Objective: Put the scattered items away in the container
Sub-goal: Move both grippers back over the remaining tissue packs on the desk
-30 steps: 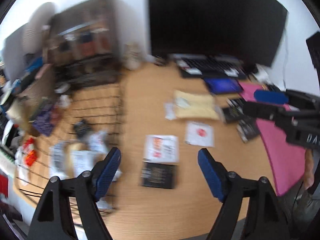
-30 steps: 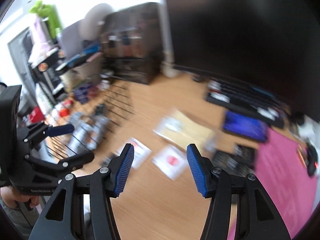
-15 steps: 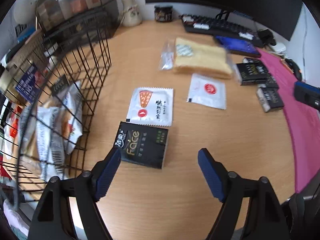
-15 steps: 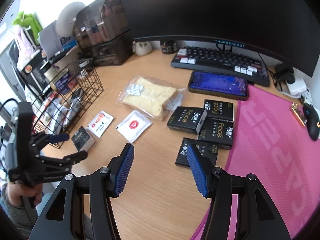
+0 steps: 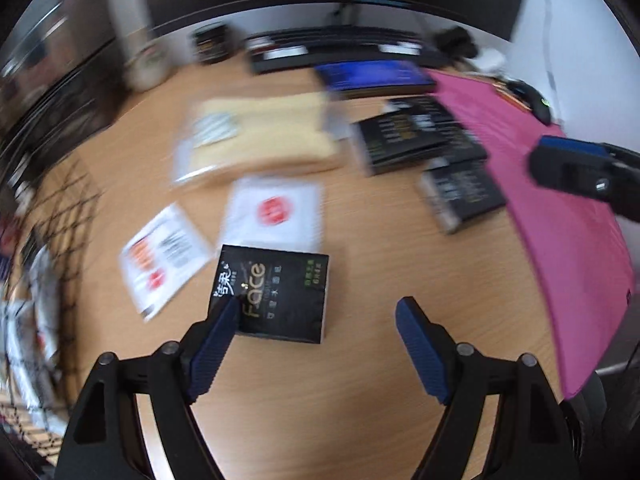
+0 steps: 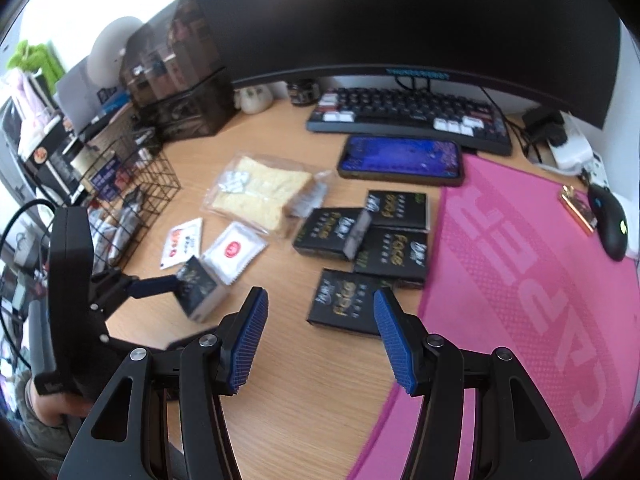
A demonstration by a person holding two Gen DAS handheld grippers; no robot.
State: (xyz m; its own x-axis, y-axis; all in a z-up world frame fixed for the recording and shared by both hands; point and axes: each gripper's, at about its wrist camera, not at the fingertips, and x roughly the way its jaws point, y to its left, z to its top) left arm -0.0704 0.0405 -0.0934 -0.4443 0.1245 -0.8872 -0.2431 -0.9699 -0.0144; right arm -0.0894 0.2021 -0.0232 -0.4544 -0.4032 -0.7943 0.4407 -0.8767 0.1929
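Black packet (image 5: 276, 296), light and stiff-edged, likely grips best across its sides; left gripper (image 5: 316, 316) spread over it, right gripper (image 6: 320, 320) spread, empty.

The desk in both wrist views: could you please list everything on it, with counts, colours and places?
Black "Face" boxes: five; four beside the pink mat, one at the left gripper.
White sachets: two, red-printed, near the basket.
Clear bread bag: one, mid-desk.
Black wire basket: one, left, holding packets.
Dark smartphone: one, blue screen, before the keyboard.
Black keyboard: one, under the monitor.
Pink desk mat: one, right.
Black mouse: one, far right.
Left gripper: jaws open.
Right gripper: jaws open.
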